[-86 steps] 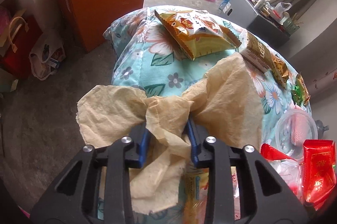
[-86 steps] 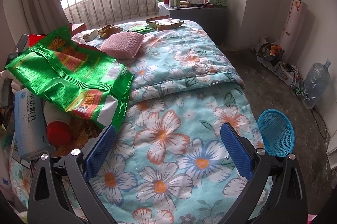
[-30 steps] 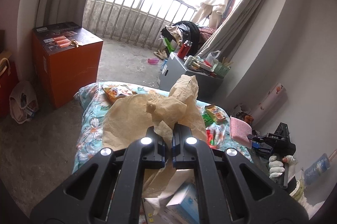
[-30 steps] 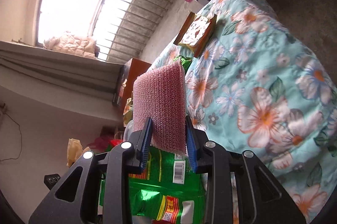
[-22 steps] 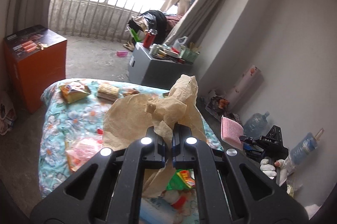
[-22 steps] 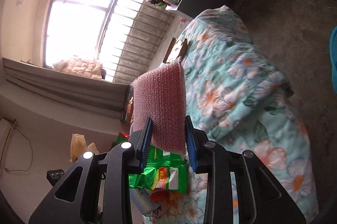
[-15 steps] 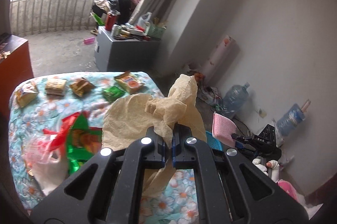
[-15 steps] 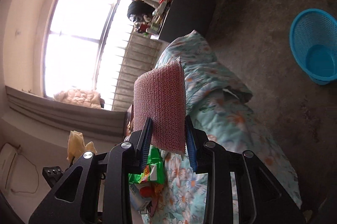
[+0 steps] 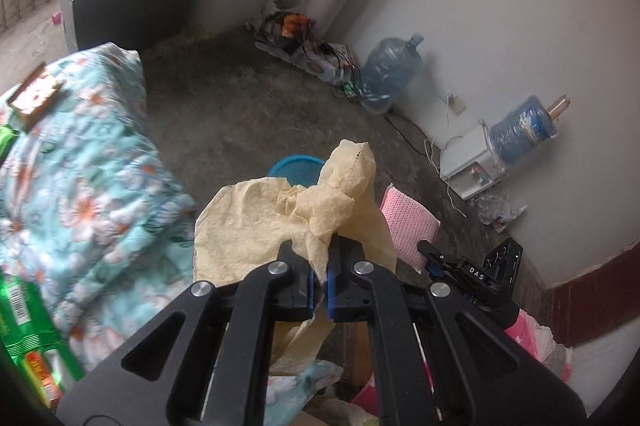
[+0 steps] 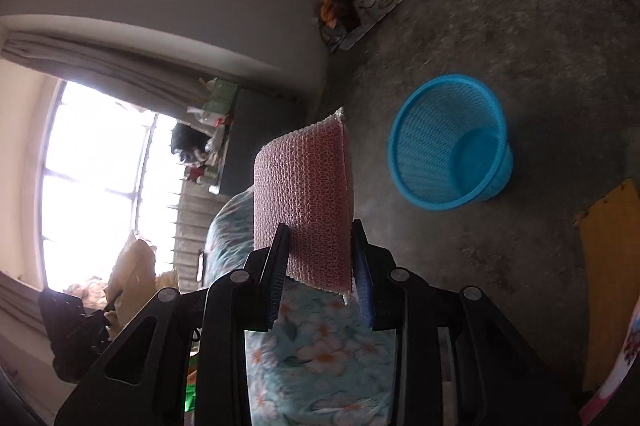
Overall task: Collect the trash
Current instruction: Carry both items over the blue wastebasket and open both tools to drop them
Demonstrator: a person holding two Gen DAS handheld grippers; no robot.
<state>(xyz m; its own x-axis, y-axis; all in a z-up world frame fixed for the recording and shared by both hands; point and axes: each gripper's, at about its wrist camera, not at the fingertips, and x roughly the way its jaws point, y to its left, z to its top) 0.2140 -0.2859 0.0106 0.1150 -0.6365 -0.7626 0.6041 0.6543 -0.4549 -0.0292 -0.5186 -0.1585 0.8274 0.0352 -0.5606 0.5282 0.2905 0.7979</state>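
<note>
On bare floor one blue basket (image 10: 448, 145), two hand-held grippers, left hand-held gripper (image 9: 319, 276) pinching paper (image 9: 256, 226), right hand-held gripper (image 10: 320, 266) sponge (image 10: 304, 201)

The left tongs (image 9: 320, 286) are clamped on a crumpled tan paper (image 9: 288, 222), which bunches up above the jaws and hangs in a strip below them. Behind the paper's top edge shows part of a blue basket (image 9: 294, 165) on the concrete floor (image 9: 224, 97). Just right of the paper, the right tongs (image 9: 426, 254) grip a pink scrubbing pad (image 9: 406, 222). To the left lies a bed with a floral quilt (image 9: 80, 193), carrying a green wrapper (image 9: 28, 330). A water jug (image 9: 388, 73) stands by the far wall.
</note>
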